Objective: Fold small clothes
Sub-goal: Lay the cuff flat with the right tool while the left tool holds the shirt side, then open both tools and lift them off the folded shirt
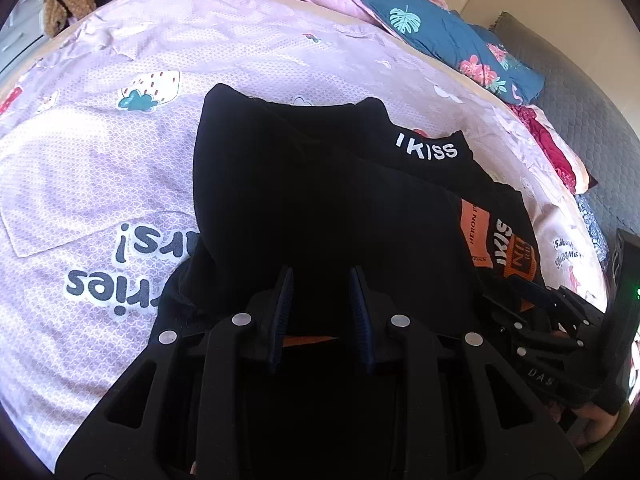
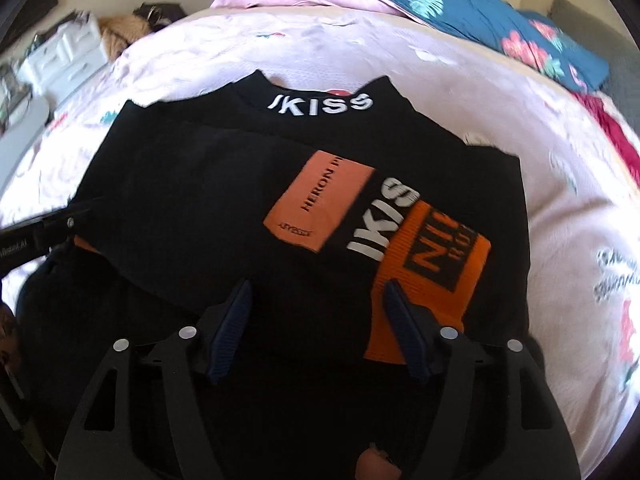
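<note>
one black shirt (image 2: 192,200) lies on one pink bedsheet (image 1: 100,160). two grippers: the left gripper (image 1: 321,280) and the right gripper (image 2: 318,292). two orange patches (image 2: 320,200) show on the shirt. one blue floral quilt (image 1: 440,32), one white drawer unit (image 2: 64,60).

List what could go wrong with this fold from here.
1. The left gripper seems to pinch a dark fold of the black top; lifting it alone may drag the top askew on the bedsheet.
2. The right gripper is open over the orange patch, gripping nothing; that side may sag or unfold.
3. The two grippers sit close together and could collide.
</note>
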A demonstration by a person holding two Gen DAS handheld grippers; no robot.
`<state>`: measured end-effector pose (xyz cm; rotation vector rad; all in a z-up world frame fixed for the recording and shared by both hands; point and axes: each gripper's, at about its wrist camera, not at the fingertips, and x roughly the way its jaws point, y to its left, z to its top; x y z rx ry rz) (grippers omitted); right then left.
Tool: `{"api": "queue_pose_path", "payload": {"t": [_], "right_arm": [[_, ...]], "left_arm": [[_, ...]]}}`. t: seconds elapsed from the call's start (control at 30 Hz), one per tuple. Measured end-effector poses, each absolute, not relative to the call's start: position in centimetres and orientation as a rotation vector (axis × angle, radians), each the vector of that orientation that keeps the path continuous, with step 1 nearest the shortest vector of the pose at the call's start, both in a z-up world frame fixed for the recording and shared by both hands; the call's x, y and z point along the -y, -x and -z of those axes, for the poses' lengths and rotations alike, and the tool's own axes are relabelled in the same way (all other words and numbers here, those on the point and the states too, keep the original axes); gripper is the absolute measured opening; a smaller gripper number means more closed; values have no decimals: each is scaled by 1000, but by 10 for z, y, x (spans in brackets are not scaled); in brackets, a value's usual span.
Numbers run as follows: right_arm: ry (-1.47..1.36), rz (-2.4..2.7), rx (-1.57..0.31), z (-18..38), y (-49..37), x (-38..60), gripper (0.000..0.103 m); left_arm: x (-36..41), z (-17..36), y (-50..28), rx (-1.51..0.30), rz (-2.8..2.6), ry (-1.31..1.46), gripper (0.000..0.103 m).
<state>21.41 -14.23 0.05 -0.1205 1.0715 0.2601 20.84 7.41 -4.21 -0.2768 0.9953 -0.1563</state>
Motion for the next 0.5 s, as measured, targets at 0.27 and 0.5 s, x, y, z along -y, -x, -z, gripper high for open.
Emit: {"api": "queue_pose_path", "payload": {"t": [0.27, 0.5], "right_arm": [[54, -273, -1016, -18, -200, 152, 79], [27, -256, -969, -35, -189, 165, 96]], "left_arm": [[-74, 36, -204, -989, 162, 290, 28], [-69, 25, -199, -969, 165, 274, 47]]}}
